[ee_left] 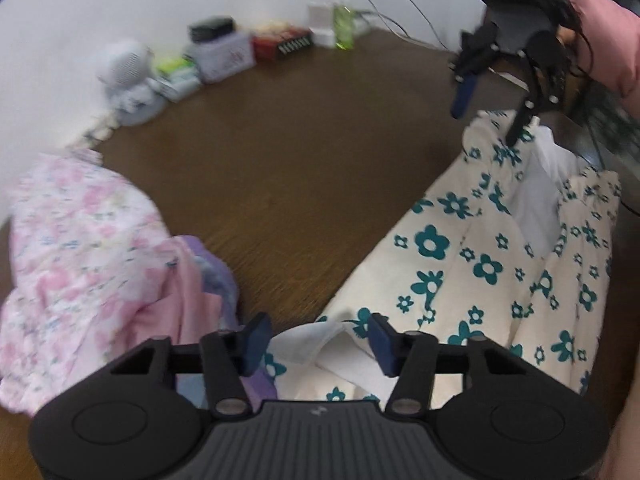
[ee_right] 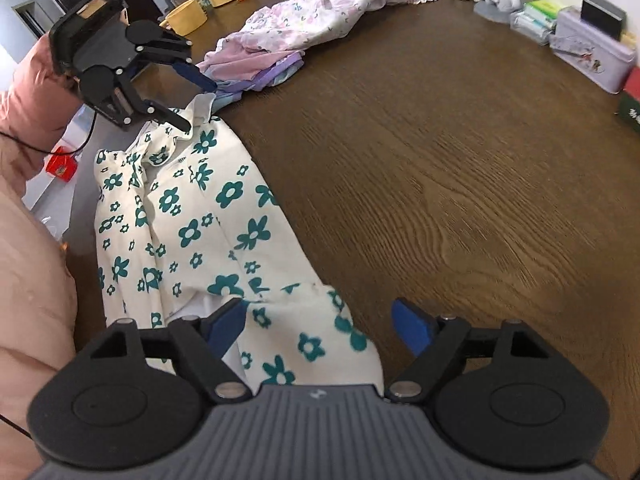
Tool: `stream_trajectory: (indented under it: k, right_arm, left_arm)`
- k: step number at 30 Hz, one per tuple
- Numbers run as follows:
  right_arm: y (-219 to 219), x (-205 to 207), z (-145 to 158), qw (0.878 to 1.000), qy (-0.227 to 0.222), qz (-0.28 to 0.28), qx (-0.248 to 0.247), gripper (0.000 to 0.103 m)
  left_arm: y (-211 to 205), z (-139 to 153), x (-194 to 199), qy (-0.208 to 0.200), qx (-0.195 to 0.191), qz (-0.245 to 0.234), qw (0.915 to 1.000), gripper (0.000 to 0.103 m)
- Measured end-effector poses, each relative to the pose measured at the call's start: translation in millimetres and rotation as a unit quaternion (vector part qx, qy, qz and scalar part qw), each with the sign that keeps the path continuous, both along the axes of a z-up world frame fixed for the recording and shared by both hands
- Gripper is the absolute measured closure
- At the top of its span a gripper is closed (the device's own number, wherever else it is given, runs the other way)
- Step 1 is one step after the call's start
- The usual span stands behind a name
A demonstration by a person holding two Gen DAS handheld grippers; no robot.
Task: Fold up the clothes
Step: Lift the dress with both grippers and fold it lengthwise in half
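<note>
Cream garment with teal flowers (ee_right: 192, 220) lies lengthwise on the brown wooden table (ee_right: 440, 184), near the person's pink sleeve (ee_right: 28, 264); a pile of pink floral clothes (ee_left: 80, 248) sits on the table to the garment's left. Left gripper (ee_left: 318, 342) is at one end of the garment, jaws apart, fabric edge between them but not pinched. Right gripper (ee_right: 320, 330) is over the garment's other end, jaws spread wide, cloth under them, nothing clamped.
</note>
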State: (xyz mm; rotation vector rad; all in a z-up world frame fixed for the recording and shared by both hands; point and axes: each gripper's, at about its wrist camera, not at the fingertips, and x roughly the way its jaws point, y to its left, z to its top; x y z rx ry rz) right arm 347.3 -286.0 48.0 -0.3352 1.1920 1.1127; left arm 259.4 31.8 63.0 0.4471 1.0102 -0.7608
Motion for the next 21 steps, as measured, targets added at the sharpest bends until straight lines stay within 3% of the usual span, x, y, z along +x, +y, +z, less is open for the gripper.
stream_trajectory:
  k: [2,6,9,14,16,21]
  right_arm:
    - [2,5,-1,1.0,0.013,0.008,-0.005,0.032]
    - [9,13,-3,0.999,0.034,0.024,-0.023,0.054]
    - [16,15,-7,0.998,0.042,0.038,-0.041,0.061]
    - [23,14,-14,0.995,0.051,0.056,-0.066,0.074]
    - [24,12,-16,0.994,0.048,0.061,-0.072,0.081]
    - [24,5,-15,0.994,0.035,0.067,-0.076,0.09]
  left_arm:
    - [-2,-4,10,0.026,0.005,-0.019,0.9995,0.055]
    - [-9,-10,29,0.065,0.014,-0.052,0.9964,0.055]
    - [-19,-16,38,0.09,0.035,-0.083,0.9918,0.057]
    - [-34,-19,46,0.112,0.076,-0.124,0.983,0.072]
    - [-40,-20,46,0.116,0.095,-0.139,0.9788,0.092]
    - [-53,-19,37,0.099,0.135,-0.165,0.9719,0.095]
